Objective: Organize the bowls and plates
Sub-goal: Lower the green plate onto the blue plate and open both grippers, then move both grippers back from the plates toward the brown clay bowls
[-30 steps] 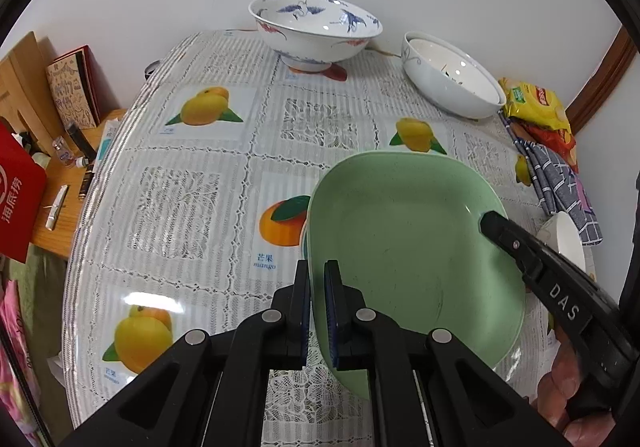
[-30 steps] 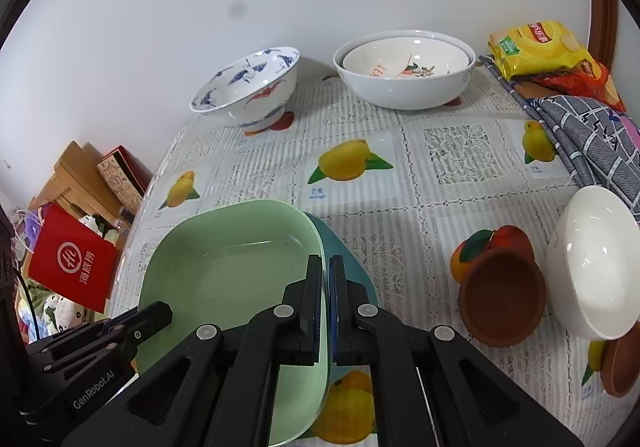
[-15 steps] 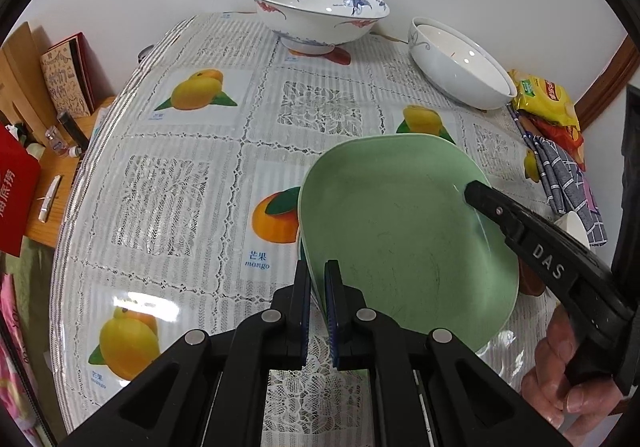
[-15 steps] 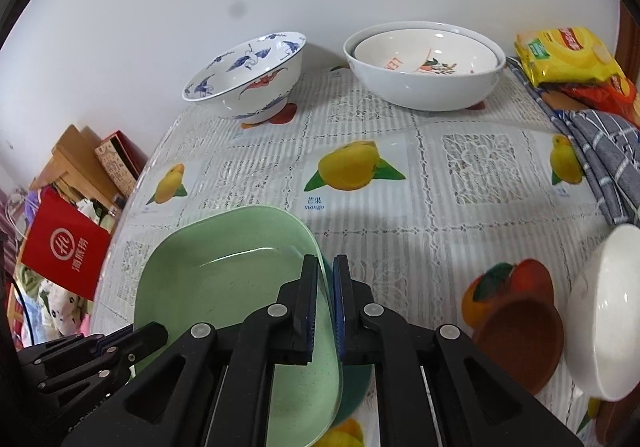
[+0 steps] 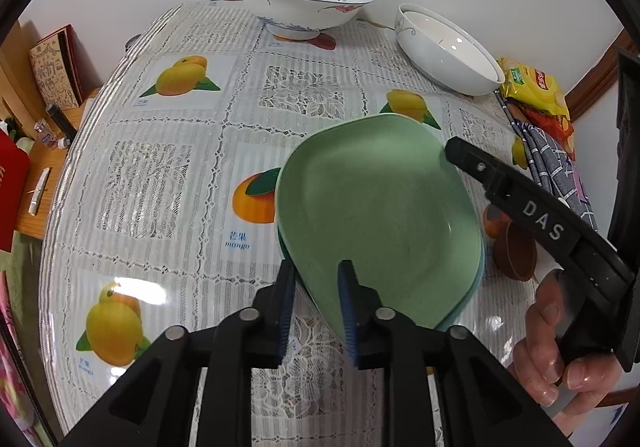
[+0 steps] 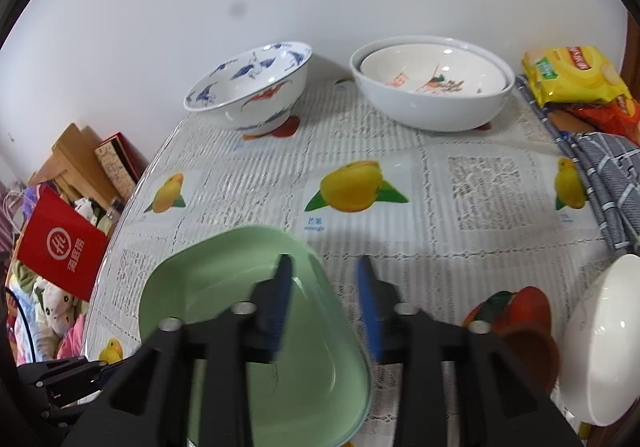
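The green plate lies on a teal plate on the table. The left gripper and right gripper have just been opening, each spread astride the green plate's rim.

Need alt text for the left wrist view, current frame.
The left gripper straddles the near rim of a green plate on a fruit-print tablecloth, its jaws just opened and not pinching it. The right gripper is at the far rim; two bowls stand by the wall.
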`<action>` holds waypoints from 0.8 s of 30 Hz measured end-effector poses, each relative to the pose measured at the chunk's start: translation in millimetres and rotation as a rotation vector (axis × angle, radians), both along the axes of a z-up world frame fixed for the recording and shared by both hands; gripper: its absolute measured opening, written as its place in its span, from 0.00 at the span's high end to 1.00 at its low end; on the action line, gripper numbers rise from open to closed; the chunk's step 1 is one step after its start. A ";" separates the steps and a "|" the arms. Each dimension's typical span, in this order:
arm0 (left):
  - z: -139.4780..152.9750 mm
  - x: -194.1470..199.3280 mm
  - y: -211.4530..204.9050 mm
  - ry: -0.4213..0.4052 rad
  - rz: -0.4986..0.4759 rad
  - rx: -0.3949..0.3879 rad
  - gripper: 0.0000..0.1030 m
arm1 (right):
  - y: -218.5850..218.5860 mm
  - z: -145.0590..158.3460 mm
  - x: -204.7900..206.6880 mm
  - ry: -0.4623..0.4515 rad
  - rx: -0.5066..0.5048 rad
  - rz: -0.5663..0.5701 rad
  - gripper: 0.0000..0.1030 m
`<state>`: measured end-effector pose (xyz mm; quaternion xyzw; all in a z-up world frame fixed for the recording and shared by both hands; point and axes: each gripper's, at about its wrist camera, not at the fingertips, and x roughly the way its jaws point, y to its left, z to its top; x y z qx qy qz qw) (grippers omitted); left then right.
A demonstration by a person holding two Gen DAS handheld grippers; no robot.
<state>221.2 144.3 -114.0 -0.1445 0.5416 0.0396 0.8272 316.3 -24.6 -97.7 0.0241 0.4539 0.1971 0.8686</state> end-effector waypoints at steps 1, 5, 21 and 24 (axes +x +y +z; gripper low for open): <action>1.4 -1.6 -0.2 0.000 0.000 0.003 0.78 | -2.0 1.9 -1.6 -0.003 0.002 -0.001 0.61; 10.0 -10.2 -3.0 -0.014 -0.005 0.019 0.75 | -17.8 13.9 -11.6 -0.016 0.011 -0.034 0.60; 60.7 -52.4 -71.9 -0.126 -0.123 0.042 0.66 | -147.6 77.2 -112.9 -0.213 -0.096 -0.285 0.43; 69.8 -62.0 -87.6 -0.157 -0.146 0.054 0.66 | -171.2 81.1 -132.0 -0.238 -0.107 -0.331 0.42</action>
